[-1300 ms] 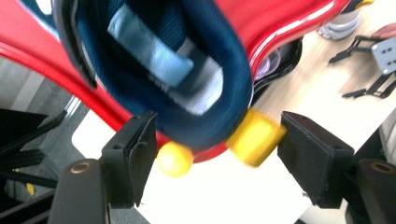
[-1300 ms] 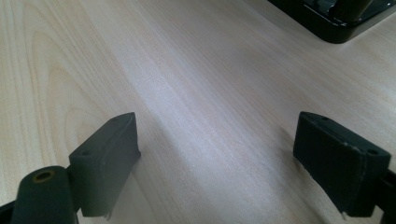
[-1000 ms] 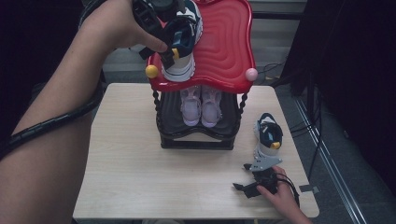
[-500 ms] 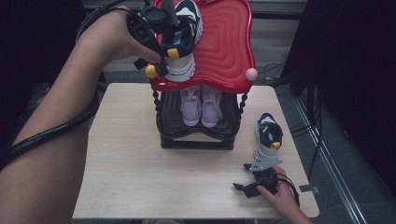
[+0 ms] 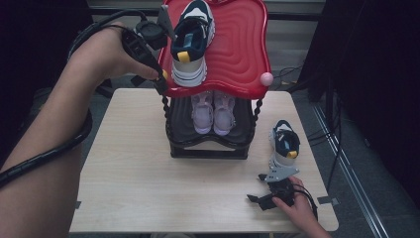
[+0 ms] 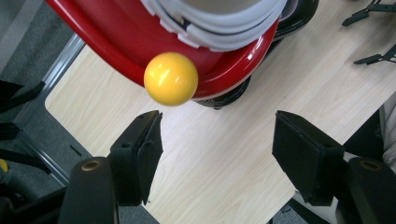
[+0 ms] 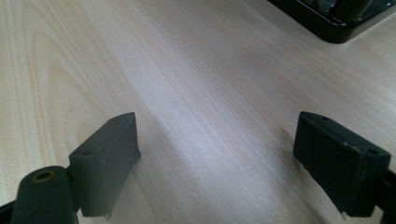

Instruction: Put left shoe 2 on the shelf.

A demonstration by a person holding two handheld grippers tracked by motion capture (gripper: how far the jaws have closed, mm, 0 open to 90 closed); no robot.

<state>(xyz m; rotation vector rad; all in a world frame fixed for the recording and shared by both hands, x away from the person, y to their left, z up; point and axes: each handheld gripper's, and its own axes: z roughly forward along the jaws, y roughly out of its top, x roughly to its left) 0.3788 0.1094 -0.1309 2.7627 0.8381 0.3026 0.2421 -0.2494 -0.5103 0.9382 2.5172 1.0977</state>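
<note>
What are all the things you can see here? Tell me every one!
Shoe rack: one, red top shelf, black lower shelf, middle of table.
Navy-and-white sneaker: one, on the red shelf.
Second navy-and-white sneaker: one, on the table, right of the rack.
Pink shoes: one pair, on the black shelf.
Yellow knob: one, rack's front left corner.
Pink knob: one, front right corner.
Table: one, light wood.
Left gripper: black, open, by the yellow knob.
Right gripper: black, open, low over the table.
</note>
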